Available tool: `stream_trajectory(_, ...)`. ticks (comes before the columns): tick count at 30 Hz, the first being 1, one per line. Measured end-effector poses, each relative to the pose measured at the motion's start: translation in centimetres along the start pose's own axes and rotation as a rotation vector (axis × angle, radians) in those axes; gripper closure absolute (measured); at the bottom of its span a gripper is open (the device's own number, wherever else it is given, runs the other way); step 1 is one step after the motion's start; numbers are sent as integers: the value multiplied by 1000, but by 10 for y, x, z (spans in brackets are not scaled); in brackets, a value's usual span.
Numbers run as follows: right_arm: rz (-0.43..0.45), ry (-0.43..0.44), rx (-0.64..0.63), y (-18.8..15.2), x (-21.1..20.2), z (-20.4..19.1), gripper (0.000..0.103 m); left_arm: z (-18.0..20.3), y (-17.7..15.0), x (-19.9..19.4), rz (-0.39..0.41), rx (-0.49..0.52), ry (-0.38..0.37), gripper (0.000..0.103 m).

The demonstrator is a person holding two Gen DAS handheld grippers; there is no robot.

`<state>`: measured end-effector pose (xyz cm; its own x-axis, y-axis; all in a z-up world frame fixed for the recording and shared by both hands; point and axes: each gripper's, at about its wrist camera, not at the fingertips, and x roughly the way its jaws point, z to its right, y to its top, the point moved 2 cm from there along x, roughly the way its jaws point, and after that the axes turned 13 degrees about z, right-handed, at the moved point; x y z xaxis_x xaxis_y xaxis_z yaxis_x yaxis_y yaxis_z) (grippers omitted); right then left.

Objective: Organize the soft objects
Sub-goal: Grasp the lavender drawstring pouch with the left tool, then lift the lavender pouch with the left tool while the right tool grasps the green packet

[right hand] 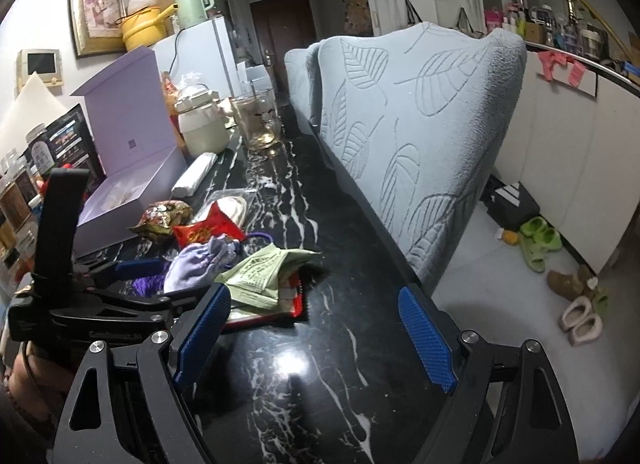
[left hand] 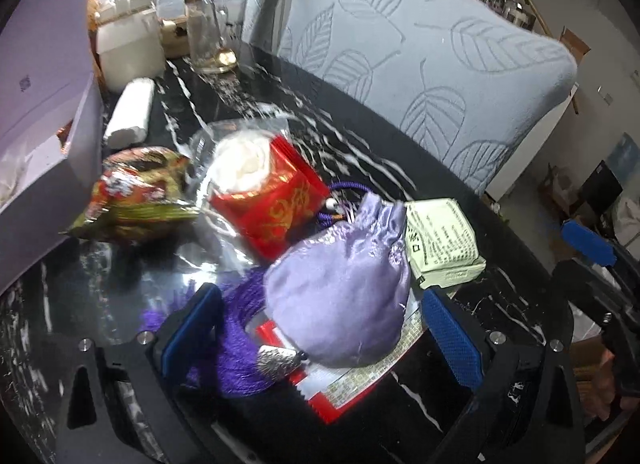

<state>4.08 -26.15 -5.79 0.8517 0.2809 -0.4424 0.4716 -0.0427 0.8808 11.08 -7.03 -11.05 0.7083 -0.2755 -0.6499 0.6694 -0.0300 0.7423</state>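
Blue-padded fingers (left hand: pixel 192 328) of the left claw (left hand: pixel 320 328) fill the bottom of the left wrist view, spread wide on either side of a lilac satin pouch (left hand: pixel 344 288) without pressing it. At the bottom of the right wrist view the right claw (right hand: pixel 316 332) is also wide apart and holds nothing, hovering over bare black marble surface (right hand: pixel 304 376).

Largest in both views is the pale blue chair back with a leaf pattern (left hand: pixel 432 64), filling the upper right beyond the surface edge. An open lavender box (left hand: pixel 44 76) takes the left edge of the left wrist view. Below it, at centre left, lies a crumpled red and gold snack bag (left hand: pixel 132 200), and just right of that a red pouch with gold lettering (left hand: pixel 276 200) with white stuffing showing at its mouth.

The lilac satin pouch sits at lower centre, resting on a flat red packet (left hand: pixel 344 388). Its purple tassel (left hand: pixel 236 348) trails to the lower left, by the left finger. A pale green printed packet (left hand: pixel 440 244) lies touching the pouch's right side.
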Motion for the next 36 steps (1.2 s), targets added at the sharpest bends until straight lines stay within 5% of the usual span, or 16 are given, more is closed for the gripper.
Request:
stream_trajectory(3,-9,-3,10,-1,2,2,16,4,0,-1,28,34,8,20)
stream_trajectory(5,-19,-4,20,-3,4,3,16,5,0,-4,42,22,-10,40)
stream_trajectory(8,-30,5,42,-4,6,5,16,8,0,-8,58,33,-2,45)
stream_trajectory(15,-30,2,52,-3,8,1,16,6,7,-41,149,56,62,45)
stream_trajectory(22,-70,-10,66,-5,30,-6,16,-10,12,-78,212,-23,93,45)
stream_trajectory(36,-112,-39,11,-4,79,-44,16,-48,8,-126,275,-78,228,45)
